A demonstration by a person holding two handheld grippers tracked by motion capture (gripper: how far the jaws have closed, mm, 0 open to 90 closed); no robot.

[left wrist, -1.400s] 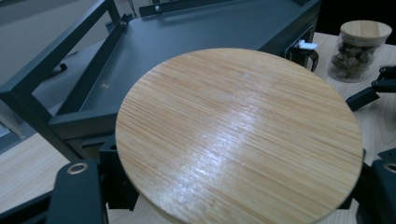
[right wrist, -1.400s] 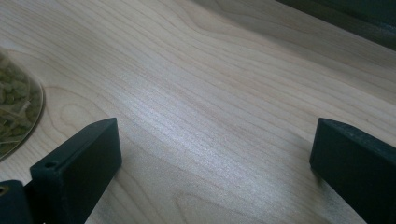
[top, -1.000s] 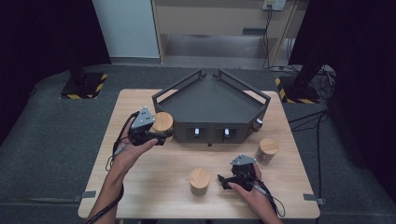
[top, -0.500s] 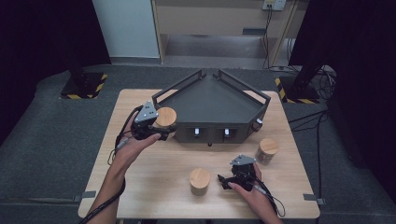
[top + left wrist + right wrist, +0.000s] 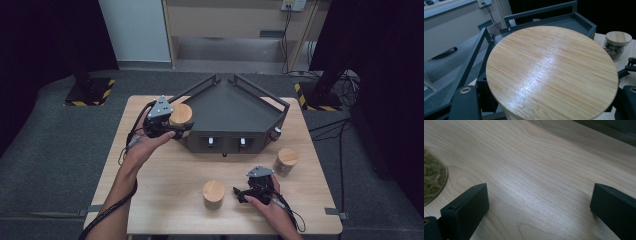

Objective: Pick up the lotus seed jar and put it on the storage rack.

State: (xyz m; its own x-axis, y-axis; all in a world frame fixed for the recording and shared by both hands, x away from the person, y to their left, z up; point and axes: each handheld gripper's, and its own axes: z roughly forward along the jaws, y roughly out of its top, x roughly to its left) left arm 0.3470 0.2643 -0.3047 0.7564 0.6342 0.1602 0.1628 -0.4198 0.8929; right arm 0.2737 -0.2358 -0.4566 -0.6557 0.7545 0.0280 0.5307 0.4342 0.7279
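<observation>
Dark curtains all round, grey carpet underfoot, and a pale wooden desk (image 5: pixel 165 200) in the middle of it. My left claw (image 5: pixel 176 129) is clamped on a jar (image 5: pixel 180 114), held up at about ten o'clock on the desk, right against the left wall of the dark grey tray (image 5: pixel 235 107). From the left gripper view the jar's lid (image 5: pixel 551 72) is a round disc of light bamboo, fine straight grain, a soft glare across the middle, and it sits tipped a little toward the camera. My black jaws grip the jar from either side below the lid. What is inside this jar I cannot tell from here.

Over at four o'clock, my right claw (image 5: pixel 239 194) rests low on the desk with its jaws spread wide, bare wood between them in the right gripper view. Just off its left jaw, a second jar (image 5: pixel 214 194) stands upright at six o'clock, same bamboo top; the glass edge in the right gripper view shows greenish-brown bits (image 5: pixel 431 180) inside. A third jar (image 5: pixel 286 161) stands at three o'clock beside the tray's right corner, holding brown rounded pieces under its lid.

No label, brand or writing readable on any jar or on the tray.
</observation>
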